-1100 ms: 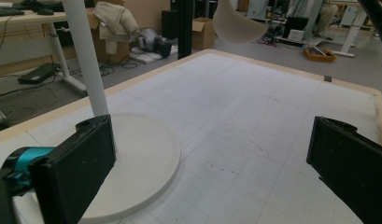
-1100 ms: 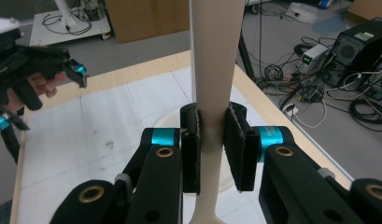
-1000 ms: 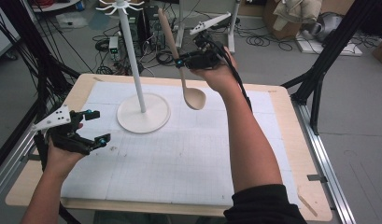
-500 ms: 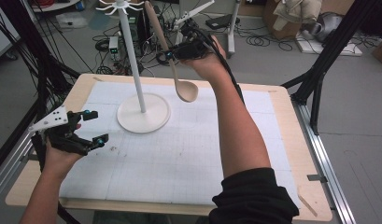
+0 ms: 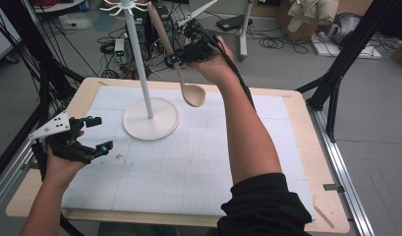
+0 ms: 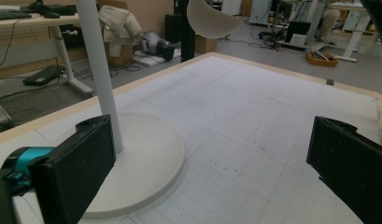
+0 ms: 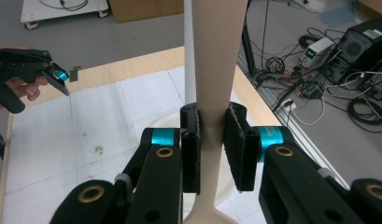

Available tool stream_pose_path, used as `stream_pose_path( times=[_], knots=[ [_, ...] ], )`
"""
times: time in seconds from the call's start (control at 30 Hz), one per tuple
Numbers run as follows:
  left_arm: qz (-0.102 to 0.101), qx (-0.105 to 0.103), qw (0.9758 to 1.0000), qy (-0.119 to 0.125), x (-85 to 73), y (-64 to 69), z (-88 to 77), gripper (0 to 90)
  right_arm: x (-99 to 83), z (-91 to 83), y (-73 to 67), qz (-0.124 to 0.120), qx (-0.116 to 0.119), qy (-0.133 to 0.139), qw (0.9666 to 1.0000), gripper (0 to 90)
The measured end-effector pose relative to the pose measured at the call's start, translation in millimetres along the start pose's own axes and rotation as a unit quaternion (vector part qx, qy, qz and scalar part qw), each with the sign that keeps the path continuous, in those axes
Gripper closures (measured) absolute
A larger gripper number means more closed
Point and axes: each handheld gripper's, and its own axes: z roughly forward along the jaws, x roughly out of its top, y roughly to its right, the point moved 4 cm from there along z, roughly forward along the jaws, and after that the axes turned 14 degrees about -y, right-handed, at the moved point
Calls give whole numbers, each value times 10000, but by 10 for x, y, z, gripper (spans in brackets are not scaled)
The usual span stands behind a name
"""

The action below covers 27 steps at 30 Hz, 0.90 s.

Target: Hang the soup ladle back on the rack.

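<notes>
A wooden spoon hangs in the air over the far side of the table, bowl down, handle slanting up toward the hooks at the top of a white rack. My right gripper is shut on the spoon's neck, its pads pressed on either side. The rack's pole rises from a round white base on the mat; the pole stands just behind the spoon. My left gripper hovers open near the table's left edge, its jaws wide apart with nothing between them, facing the base.
A white gridded mat covers the wooden table. Cables, boxes and equipment lie on the floor beyond the far edge. Black frame legs stand at the right.
My right hand has carried the spoon left and a little up, toward the rack's top. The left hand has stayed put.
</notes>
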Motion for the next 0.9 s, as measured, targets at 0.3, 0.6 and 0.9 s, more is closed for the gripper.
stream_pose_path(
  times=[0.3, 0.6, 0.9],
  knots=[
    [-24, 28, 10000, 22, -32, -19, -38, 17, 59, 117, -17, -17, -12, -171, 9999, 778],
    [-25, 15, 10000, 0, -46, -21, -30, 17, 105, 195, -17, -36, 11, -207, 9998, 777],
    [-45, -8, 10000, 12, -42, -13, -6, 17, 157, 216, -33, 27, -53, -273, 9996, 777]
  ],
)
